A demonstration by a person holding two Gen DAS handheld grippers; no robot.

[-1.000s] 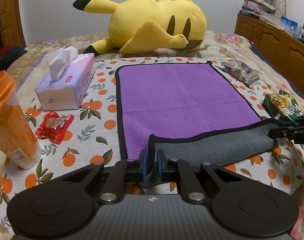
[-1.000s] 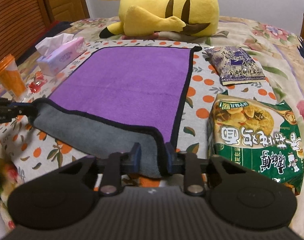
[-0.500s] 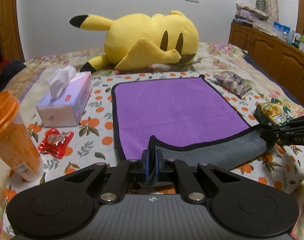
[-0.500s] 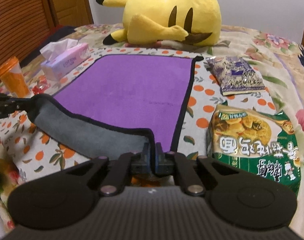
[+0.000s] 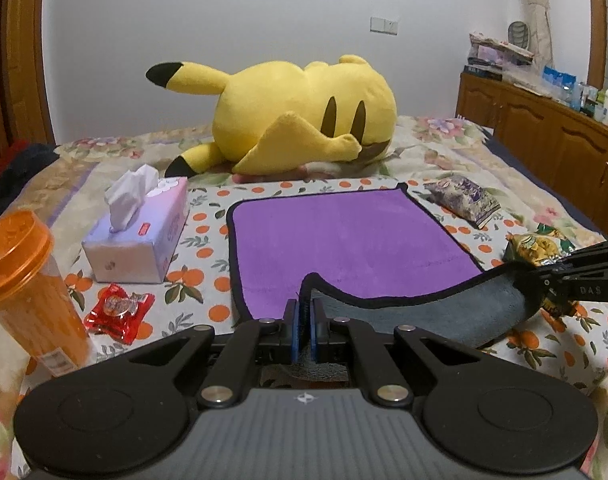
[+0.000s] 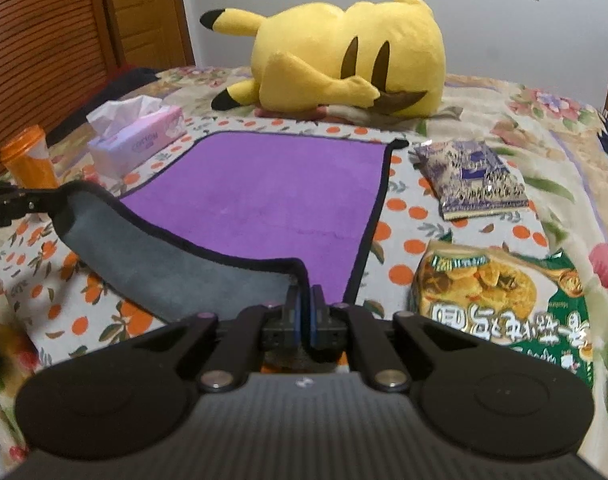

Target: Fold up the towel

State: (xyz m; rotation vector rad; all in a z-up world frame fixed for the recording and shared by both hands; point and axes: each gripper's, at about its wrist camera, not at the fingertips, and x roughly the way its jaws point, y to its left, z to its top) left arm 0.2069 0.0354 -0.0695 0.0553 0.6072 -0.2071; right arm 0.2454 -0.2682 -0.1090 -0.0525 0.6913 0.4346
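Bed [image 5: 444, 148] under floral cover, orange-print cloth spread on near part. Yellow plush [image 5: 304, 116] lying at far end, on its side. Purple towel [image 5: 344, 236] flat on cloth in centre, black-edged; near edge lifted off the cloth, grey underside [image 6: 164, 268] showing, sagging between two raised corners. Left gripper [image 5: 303, 332] pinching near-left corner, pads pressed tight on fabric. Right gripper [image 6: 303, 316] pinching near-right corner, likewise clamped. Tissue box [image 5: 140, 236] left of towel, tissue sticking up. Green snack bag [image 6: 500, 304] right of towel, near; purple packet [image 6: 472, 176] right, farther. Orange cup [image 5: 24, 288] near-left, upright. Red sweet wrapper [image 5: 118, 306] between cup and towel.
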